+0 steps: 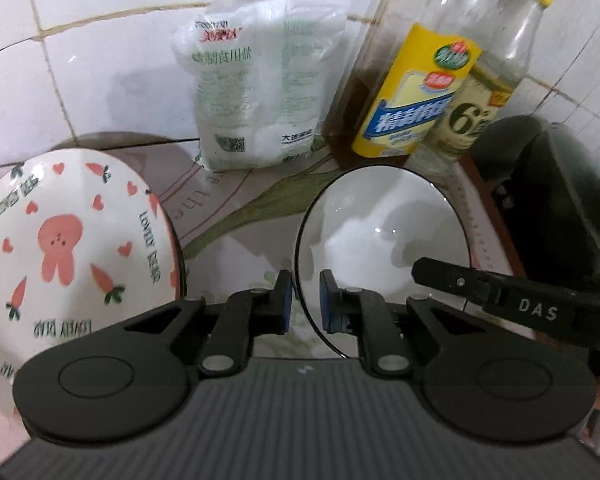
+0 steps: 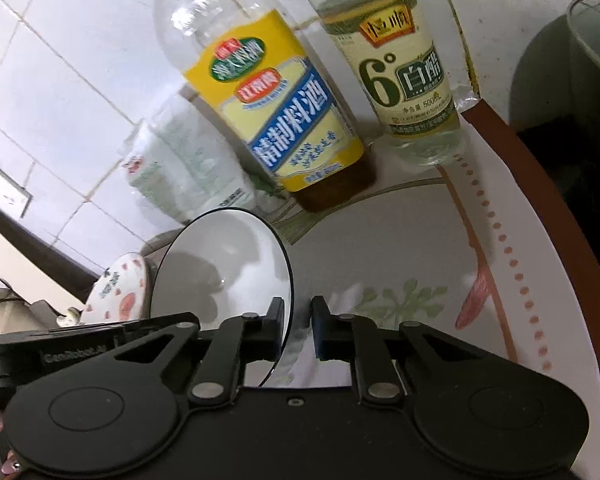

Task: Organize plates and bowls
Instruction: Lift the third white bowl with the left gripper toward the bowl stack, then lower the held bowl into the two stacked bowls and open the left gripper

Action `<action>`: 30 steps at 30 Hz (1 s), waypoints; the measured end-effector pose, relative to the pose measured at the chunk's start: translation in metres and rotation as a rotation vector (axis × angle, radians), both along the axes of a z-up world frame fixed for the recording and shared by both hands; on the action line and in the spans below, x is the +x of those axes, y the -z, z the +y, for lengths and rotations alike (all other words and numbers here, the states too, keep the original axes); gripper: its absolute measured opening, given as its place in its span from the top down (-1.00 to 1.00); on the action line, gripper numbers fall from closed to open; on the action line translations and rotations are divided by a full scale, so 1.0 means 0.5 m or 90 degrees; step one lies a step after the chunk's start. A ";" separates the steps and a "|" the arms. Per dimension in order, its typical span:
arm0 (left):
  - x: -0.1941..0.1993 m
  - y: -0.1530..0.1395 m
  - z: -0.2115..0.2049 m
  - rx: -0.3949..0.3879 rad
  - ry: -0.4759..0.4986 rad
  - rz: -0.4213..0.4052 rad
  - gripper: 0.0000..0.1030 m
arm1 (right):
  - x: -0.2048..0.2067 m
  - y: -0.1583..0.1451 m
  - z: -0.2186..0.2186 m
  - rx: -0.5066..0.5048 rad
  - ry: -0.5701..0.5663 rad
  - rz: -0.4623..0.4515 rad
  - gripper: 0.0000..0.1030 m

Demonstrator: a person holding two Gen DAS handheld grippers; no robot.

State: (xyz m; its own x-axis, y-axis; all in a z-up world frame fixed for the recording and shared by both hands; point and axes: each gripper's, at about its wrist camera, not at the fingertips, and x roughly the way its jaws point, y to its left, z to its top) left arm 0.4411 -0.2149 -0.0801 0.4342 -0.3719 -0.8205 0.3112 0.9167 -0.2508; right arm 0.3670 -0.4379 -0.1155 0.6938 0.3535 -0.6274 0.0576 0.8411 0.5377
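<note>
White glazed ceramic bowl with black rim, lying just in front of the yellow-labelled bottle, is being pinched at opposite rim edges by left gripper and right gripper; seemingly stiff, slippery, breakable.

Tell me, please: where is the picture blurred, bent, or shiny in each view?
Left wrist view: the wall tiles bow from the fisheye; the white plate carries glare and soft shadows. Right wrist view: the salt bag is smeared, while the yellow-label bottle reads fairly sharp; dark corners frame the picture.
</note>
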 end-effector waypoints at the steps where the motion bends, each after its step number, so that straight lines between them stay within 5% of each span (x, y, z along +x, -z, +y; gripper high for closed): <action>1: -0.008 -0.011 0.008 -0.005 -0.001 0.004 0.74 | -0.010 -0.008 0.003 0.000 -0.002 -0.004 0.66; 16: -0.199 -0.195 0.101 -0.050 -0.008 -0.080 0.74 | -0.166 -0.163 0.052 -0.022 -0.056 -0.071 0.66; 30: -0.295 -0.206 0.174 -0.034 -0.029 -0.076 0.74 | -0.233 -0.169 0.120 -0.023 -0.098 -0.070 0.66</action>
State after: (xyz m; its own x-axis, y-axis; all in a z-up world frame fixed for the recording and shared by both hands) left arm 0.2938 -0.1279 0.0228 0.5453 -0.3910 -0.7414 0.3002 0.9170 -0.2628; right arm 0.2503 -0.3779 -0.0312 0.6982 0.4393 -0.5653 -0.1304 0.8545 0.5029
